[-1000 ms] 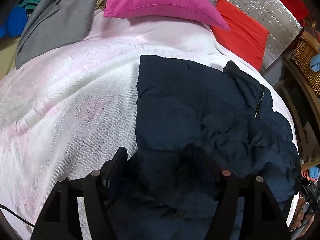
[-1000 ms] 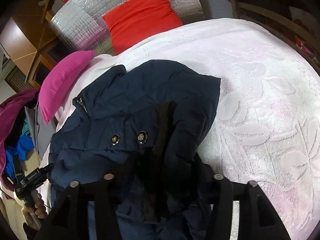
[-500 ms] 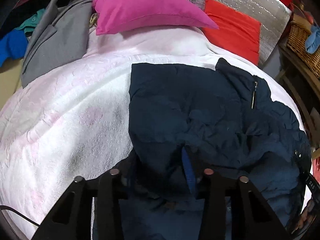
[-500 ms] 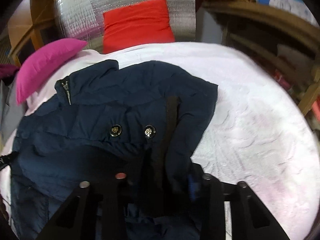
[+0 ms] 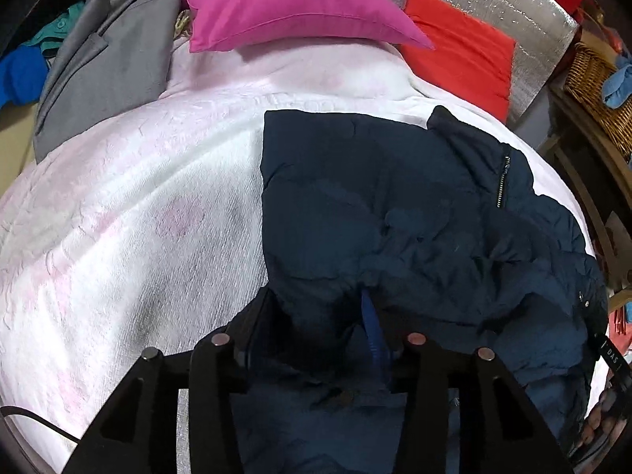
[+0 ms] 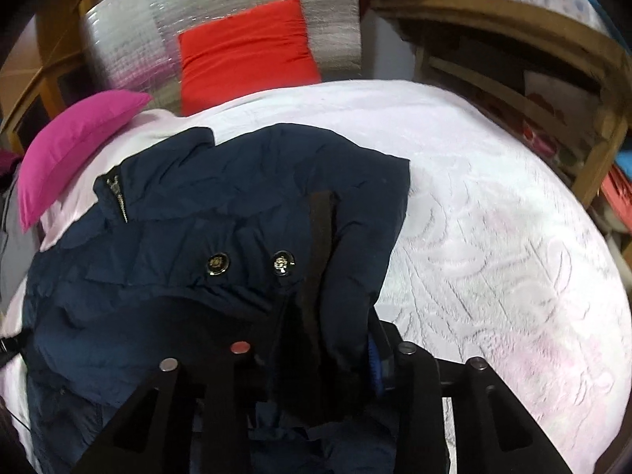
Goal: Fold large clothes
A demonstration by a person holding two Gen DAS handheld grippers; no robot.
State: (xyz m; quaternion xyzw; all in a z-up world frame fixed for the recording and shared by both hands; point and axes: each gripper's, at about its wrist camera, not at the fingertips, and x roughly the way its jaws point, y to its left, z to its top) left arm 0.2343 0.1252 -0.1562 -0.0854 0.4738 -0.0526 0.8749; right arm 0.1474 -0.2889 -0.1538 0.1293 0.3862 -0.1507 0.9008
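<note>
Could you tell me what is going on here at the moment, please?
A person with a gripper in each hand is folding a navy padded jacket on a bed with a white bedspread. The left gripper and right gripper each have jacket fabric bunched between the fingers, jaws opening slightly.

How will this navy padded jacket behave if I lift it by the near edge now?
The navy jacket will probably sag and drape, since its quilted cloth already lies bunched in soft folds. The shell looks smooth, so it may slip between the pads. The padding suggests bulk rather than much weight.
</note>
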